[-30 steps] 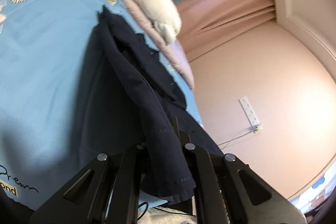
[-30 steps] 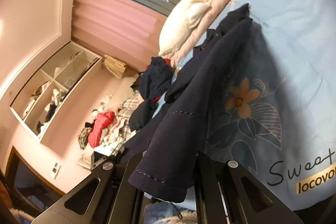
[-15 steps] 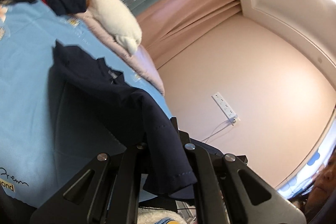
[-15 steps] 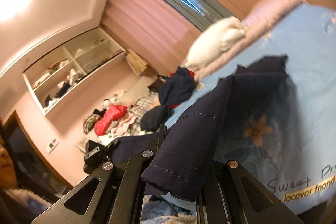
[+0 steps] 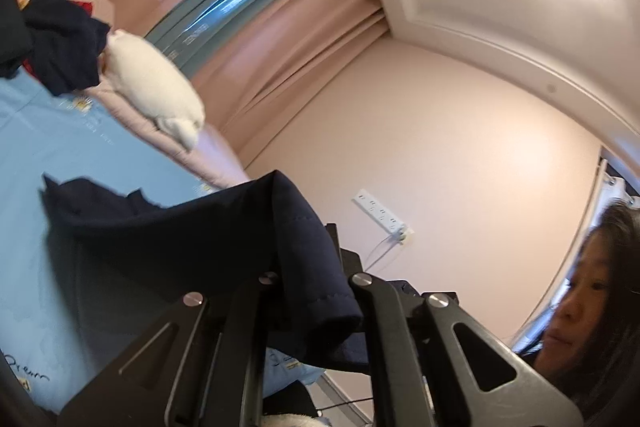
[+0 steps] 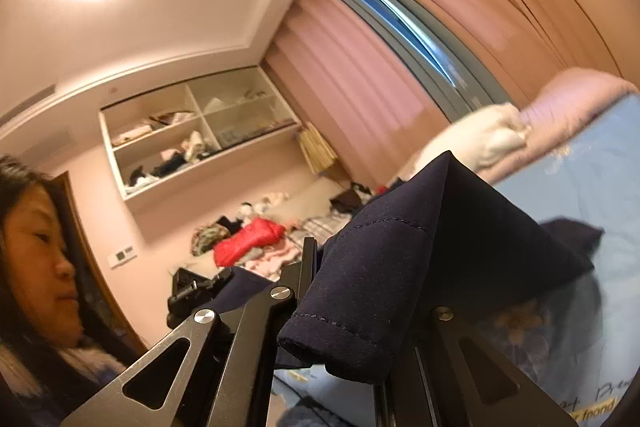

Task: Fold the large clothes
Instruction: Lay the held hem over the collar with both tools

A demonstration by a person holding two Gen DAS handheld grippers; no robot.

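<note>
A large navy garment [image 5: 168,239] hangs between my two grippers above a light blue bedspread [image 5: 36,155]. My left gripper [image 5: 312,291] is shut on a stitched hem corner of it, which drapes over the fingers. My right gripper [image 6: 360,311] is shut on another hem corner of the same navy garment [image 6: 440,239], which rises to a peak above the fingers. The far end of the garment still touches the bedspread [image 6: 592,187]. Both grippers are raised and tilted up toward the ceiling.
A white pillow [image 5: 156,87] and a pink quilt [image 6: 568,103] lie at the bed's far end. A dark clothes pile [image 5: 60,47] sits on the bed. Pink curtains, a wall shelf [image 6: 192,139], a red item [image 6: 252,239] and the person's face [image 5: 584,307] show.
Both grippers have lifted and tilted upward with the garment held. More of the garment has come off the bed, and the ceiling light and the person's face have come into view.
</note>
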